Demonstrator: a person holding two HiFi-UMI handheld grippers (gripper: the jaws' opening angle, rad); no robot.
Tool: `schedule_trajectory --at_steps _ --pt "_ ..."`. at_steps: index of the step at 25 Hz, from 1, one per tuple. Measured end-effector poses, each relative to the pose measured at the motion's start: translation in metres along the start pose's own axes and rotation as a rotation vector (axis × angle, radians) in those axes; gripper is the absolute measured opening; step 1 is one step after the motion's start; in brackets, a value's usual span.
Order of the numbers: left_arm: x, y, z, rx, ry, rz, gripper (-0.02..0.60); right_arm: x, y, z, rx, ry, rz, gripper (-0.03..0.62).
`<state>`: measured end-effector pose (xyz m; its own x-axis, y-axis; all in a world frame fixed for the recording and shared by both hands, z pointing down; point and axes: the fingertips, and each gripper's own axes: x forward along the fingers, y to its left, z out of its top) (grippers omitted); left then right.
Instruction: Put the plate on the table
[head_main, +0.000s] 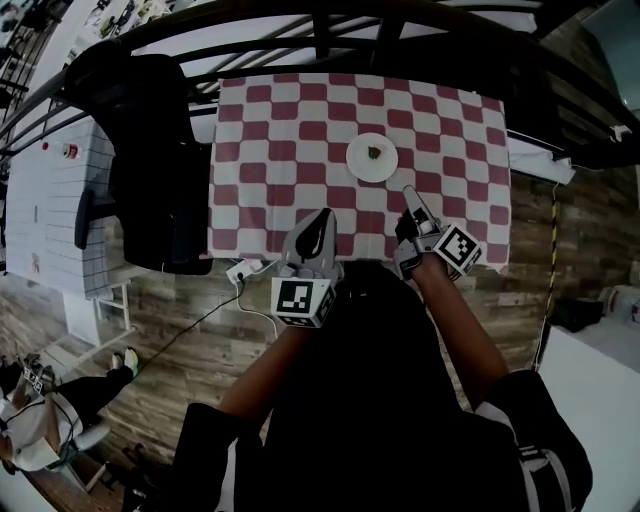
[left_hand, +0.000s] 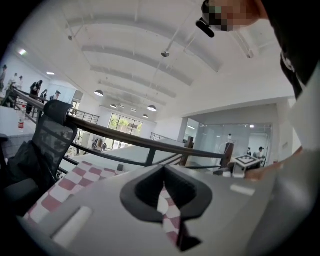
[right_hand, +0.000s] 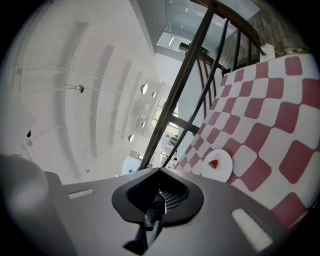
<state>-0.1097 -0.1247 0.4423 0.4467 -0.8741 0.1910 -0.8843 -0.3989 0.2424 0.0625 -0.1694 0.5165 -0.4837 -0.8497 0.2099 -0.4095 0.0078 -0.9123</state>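
Note:
A white plate (head_main: 372, 165) lies flat on the red-and-white checked tablecloth (head_main: 280, 150), towards the far middle of the table, with a small red and green bit of food (head_main: 375, 152) on it. In the right gripper view the plate (right_hand: 222, 167) shows ahead and to the right, well apart from the jaws. My right gripper (head_main: 408, 192) hovers over the cloth's near edge, a little short of the plate, shut on nothing. My left gripper (head_main: 325, 218) is held at the near edge too, left of the right one, its jaws together and empty.
A black office chair (head_main: 150, 150) with dark cloth over it stands against the table's left side. A dark railing (head_main: 400, 30) runs behind the table. A white power strip (head_main: 243, 270) with a cable lies on the wooden floor. A white desk (head_main: 50, 200) stands further left.

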Motion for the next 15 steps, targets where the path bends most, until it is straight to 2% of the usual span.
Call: schedule_trajectory --at_steps 4,7,11,15 --pt "-0.012 -0.01 0.005 -0.032 -0.016 -0.038 0.007 -0.019 0.042 -0.019 -0.131 0.022 0.075 -0.002" --pt "-0.02 -0.018 0.007 -0.027 -0.031 -0.064 0.008 -0.039 0.067 -0.029 -0.273 0.019 0.076 -0.002" --pt "-0.031 -0.029 0.003 0.043 -0.03 -0.074 0.008 -0.062 0.101 -0.039 -0.478 0.009 0.086 -0.002" --pt "-0.038 -0.046 0.008 0.018 -0.042 -0.092 0.007 -0.077 0.12 -0.04 -0.619 -0.026 0.085 -0.002"
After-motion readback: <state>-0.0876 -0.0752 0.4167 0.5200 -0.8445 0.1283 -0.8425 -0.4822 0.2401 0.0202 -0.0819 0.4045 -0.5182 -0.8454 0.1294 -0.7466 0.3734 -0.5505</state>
